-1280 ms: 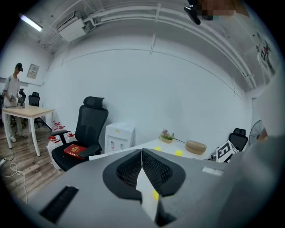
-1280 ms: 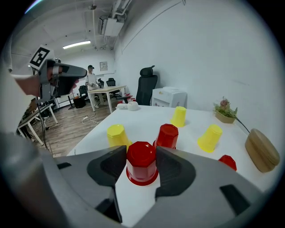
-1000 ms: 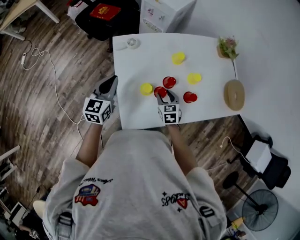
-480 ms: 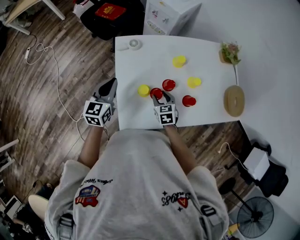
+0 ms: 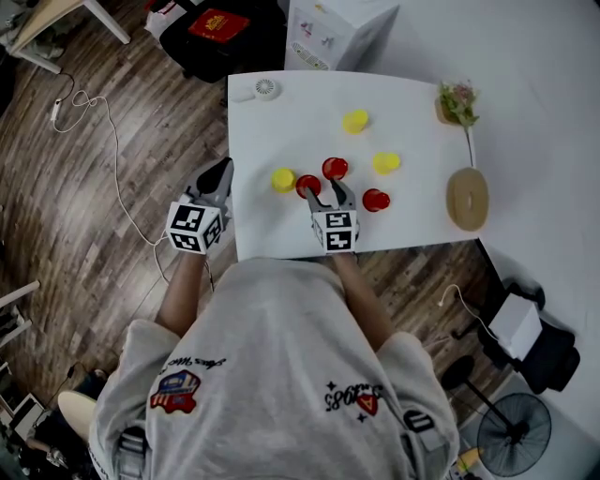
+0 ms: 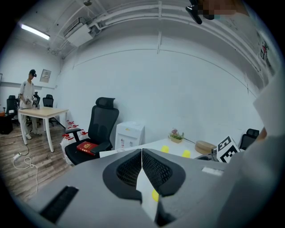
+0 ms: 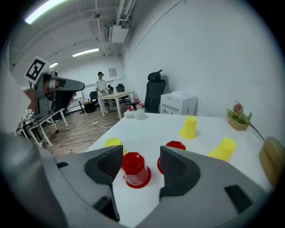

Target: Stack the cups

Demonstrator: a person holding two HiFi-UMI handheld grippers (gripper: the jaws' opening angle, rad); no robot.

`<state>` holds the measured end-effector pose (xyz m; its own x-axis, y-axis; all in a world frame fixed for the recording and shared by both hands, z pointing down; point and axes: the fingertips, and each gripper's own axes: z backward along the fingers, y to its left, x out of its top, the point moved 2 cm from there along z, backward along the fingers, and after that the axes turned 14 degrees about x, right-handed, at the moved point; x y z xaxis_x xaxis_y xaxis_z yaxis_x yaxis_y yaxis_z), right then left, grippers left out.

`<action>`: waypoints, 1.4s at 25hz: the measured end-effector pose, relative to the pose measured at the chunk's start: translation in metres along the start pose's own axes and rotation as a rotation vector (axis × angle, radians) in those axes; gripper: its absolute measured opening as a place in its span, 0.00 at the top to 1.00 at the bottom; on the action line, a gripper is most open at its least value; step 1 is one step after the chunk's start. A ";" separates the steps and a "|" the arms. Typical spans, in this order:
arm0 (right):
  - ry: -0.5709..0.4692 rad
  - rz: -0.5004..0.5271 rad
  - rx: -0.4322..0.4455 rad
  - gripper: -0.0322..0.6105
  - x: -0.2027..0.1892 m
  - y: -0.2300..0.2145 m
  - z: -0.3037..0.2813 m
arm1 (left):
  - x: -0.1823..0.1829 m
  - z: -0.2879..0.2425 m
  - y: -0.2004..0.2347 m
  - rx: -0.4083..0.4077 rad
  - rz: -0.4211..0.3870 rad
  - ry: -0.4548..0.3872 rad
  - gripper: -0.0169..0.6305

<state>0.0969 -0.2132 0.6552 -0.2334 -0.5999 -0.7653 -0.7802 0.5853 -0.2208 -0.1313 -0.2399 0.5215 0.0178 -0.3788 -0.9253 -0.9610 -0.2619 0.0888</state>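
Several plastic cups stand upside down on the white table (image 5: pixel 281 234). A red cup (image 7: pixel 135 169) stands between the jaws of my right gripper (image 7: pixel 141 165); they have just been opening and do not press it. In the head view that red cup (image 5: pixel 308 186) is just ahead of the right gripper (image 5: pixel 328 194). A second red cup (image 5: pixel 335 168) and a third red cup (image 5: pixel 376 199) stand close by. Yellow cups sit at the left (image 5: pixel 283 179), the right (image 5: pixel 386 162) and the far side (image 5: pixel 354 120). My left gripper (image 5: pixel 217 178) hangs off the table's left edge, its jaws shut with nothing in them.
A potted plant (image 5: pixel 457 98) and a round wooden disc (image 5: pixel 467 189) sit at the table's right edge. A small white fan (image 5: pixel 267 86) lies at the far left corner. Beyond the table stand a white cabinet (image 5: pixel 337 28) and a black office chair (image 6: pixel 100 129).
The right gripper's jaws have spread wider around the red cup, which stays on the table. The left gripper has kept still.
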 end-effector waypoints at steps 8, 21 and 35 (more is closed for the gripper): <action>0.021 -0.027 -0.129 0.50 0.006 -0.067 0.006 | 0.002 0.011 -0.007 0.037 -0.004 -0.002 0.96; 0.126 -0.003 -0.070 0.64 -0.015 -0.078 0.003 | -0.020 0.042 -0.022 0.162 0.031 0.032 0.96; 0.105 -0.053 -0.118 0.64 -0.058 -0.041 0.047 | -0.021 0.023 -0.048 -0.030 -0.062 0.030 0.96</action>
<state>0.1696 -0.1762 0.6804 -0.2450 -0.6856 -0.6855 -0.8542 0.4871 -0.1818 -0.0913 -0.1993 0.5284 0.0859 -0.3870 -0.9181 -0.9489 -0.3125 0.0430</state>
